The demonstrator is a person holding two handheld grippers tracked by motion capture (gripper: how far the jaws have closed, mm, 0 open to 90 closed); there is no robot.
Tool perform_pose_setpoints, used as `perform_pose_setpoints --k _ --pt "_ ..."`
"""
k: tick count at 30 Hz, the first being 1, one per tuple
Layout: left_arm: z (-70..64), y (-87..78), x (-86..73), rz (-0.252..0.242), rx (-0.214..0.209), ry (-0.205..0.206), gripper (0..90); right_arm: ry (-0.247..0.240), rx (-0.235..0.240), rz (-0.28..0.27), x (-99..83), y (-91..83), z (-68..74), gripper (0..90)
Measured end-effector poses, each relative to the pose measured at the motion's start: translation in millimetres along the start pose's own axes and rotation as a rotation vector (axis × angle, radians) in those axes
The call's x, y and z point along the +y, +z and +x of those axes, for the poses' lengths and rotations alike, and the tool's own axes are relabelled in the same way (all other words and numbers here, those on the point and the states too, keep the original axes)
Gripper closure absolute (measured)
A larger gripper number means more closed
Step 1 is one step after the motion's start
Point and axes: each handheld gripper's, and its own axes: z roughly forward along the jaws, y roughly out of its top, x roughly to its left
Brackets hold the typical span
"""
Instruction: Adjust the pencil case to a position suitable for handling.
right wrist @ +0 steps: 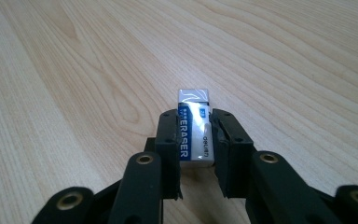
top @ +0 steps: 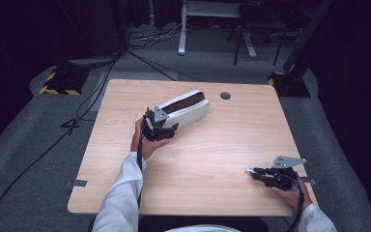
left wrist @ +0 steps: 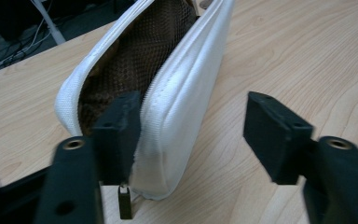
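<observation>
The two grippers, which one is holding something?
The right gripper, near the table's front corner: its jaws are shut on a white eraser. The left gripper is open, one jaw inside the unzipped white pencil case, squeezing nothing.

Pencil case: on the surface, far left-centre, left claw at its near end. Eraser: near right corner, between right claw jaws, well apart from case.
</observation>
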Motion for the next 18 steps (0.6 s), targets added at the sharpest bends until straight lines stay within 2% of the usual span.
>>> perform_pose_setpoints --k 2,4,6,9,11,12,14,15,18 --pt "0.3 -0.4 0.9 -0.002 -0.002 0.003 52.4 0.001 0.001 0.0 -0.1 0.0 -0.1 73.5" --pt "0.0 -1.2 1.0 -0.001 -0.029 0.015 62.0 0.0 0.0 -0.001 -0.2 0.0 0.0 73.5" --pt "-0.8 -1.4 1.0 -0.001 -0.037 0.021 66.0 0.0 0.0 -0.002 -0.2 0.0 0.1 73.5" --pt "-3.3 -1.7 2.1 0.001 -0.037 0.029 60.8 0.001 0.0 -0.002 -0.3 0.0 0.2 73.5" --pt "-4.9 0.0 3.2 0.01 -0.008 0.028 46.5 0.001 0.0 -0.002 -0.3 0.0 0.3 73.5" --pt "-5.2 0.8 3.8 0.015 0.01 0.027 42.8 0.001 0.0 -0.002 -0.3 -0.1 0.2 73.5" --pt "-3.4 2.0 4.6 -0.001 0.011 -0.004 32.7 0.001 0.001 -0.001 -0.3 0.0 0.1 73.5" --pt "-2.8 2.7 5.2 0.0 0.016 -0.013 30.6 0.0 0.0 -0.003 -0.3 0.1 0.2 73.5" --pt "-4.1 7.7 7.0 0.015 0.002 0.008 30.8 0.0 0.001 -0.003 -0.3 0.1 0.1 73.5"
